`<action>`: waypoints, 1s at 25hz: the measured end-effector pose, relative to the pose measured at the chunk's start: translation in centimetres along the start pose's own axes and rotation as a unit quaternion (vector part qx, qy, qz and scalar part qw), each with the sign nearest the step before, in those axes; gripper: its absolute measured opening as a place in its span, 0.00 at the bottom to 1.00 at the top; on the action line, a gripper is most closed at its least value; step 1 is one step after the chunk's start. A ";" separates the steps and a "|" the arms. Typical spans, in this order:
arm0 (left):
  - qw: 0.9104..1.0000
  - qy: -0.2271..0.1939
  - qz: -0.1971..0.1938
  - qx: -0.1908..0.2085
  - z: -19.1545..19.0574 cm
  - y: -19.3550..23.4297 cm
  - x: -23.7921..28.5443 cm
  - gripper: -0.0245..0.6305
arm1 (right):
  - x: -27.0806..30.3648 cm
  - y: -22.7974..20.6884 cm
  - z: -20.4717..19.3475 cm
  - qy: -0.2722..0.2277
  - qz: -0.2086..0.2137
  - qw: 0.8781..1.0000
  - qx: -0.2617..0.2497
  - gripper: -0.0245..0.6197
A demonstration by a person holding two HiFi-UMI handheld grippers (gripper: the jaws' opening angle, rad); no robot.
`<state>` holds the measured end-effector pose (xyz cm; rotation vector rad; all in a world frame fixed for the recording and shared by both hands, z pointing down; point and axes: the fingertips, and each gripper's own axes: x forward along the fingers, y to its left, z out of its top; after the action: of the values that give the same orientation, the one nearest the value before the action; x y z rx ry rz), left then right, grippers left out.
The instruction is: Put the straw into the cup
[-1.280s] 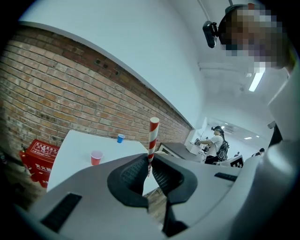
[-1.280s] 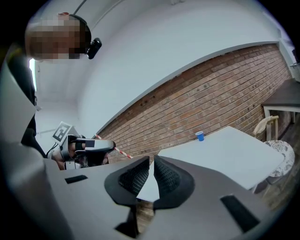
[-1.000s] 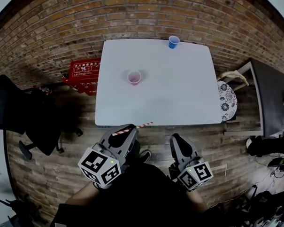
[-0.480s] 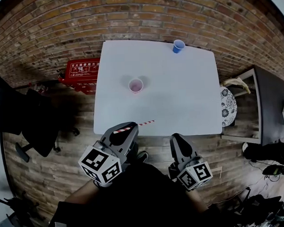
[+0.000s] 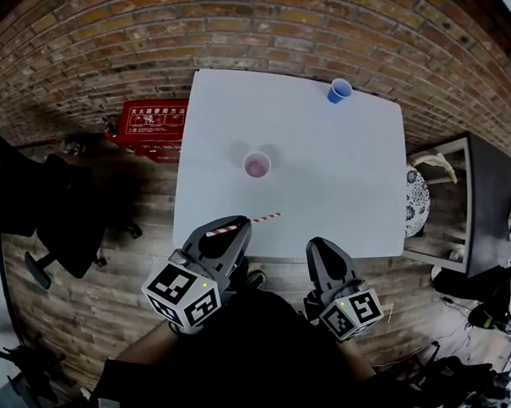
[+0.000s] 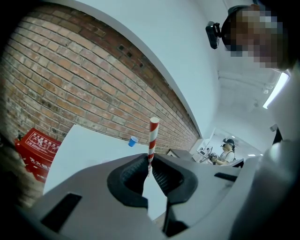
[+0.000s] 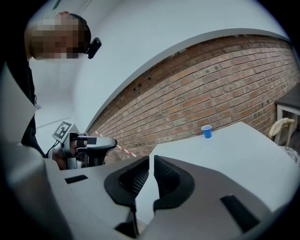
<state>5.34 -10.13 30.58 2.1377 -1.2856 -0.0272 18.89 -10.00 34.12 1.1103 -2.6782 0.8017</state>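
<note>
Since a second ago the white counter (image 5: 348,186) has slid right and down in the head view, so the pink cup (image 5: 256,165) now sits closer to the near edge of the frame, while the left tongs (image 5: 235,227) and right tongs (image 5: 319,248) hang in pretty much the same spots. Going from the left: a black office chair (image 5: 44,208) stands on the wood floor (image 5: 91,299), then a red box (image 5: 155,123) with white print lies by the brick wall (image 5: 105,45), near the counter's far left corner. Next up, the left tongs are clamped tight on one end of the red-and-white striped straw (image 5: 254,221); the rest of it pokes out to the right over the near part of the counter. In the left gripper view the straw stands straight up from between the pads. The pink cup is upright on the counter beyond the straw's free end, clearly apart from it, so no straw in it yet. The right tongs hover at the counter's near edge with the pads nearly together, just a sliver of gap, nothing in them. Further right, a blue cup (image 5: 338,90) stands near the far edge, well apart from the pink one. Past the counter's right side come a patterned stool (image 5: 414,202) and a dark side table (image 5: 488,197).
</note>
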 end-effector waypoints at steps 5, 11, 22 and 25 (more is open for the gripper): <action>1.000 -0.005 -0.010 -0.015 1.2 1.9 0.4 0.10 | 2.2 0.6 1.0 0.014 -0.006 1.000 -0.016 0.12; 0.999 -0.005 -0.021 -0.034 1.6 4.0 0.8 0.10 | 4.4 1.3 1.0 0.033 -0.012 0.999 -0.031 0.12; 0.998 -0.002 0.016 -0.061 0.2 6.9 0.9 0.10 | 8.2 1.7 -0.5 0.076 0.039 0.996 -0.030 0.12; 0.997 -0.007 0.036 -0.065 0.0 7.3 0.9 0.10 | 8.8 1.4 -0.7 0.082 0.053 0.995 -0.037 0.12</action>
<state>0.09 -13.12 34.68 1.9830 -1.3299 -0.0930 11.57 -14.27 36.84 0.8525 -2.6231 0.7677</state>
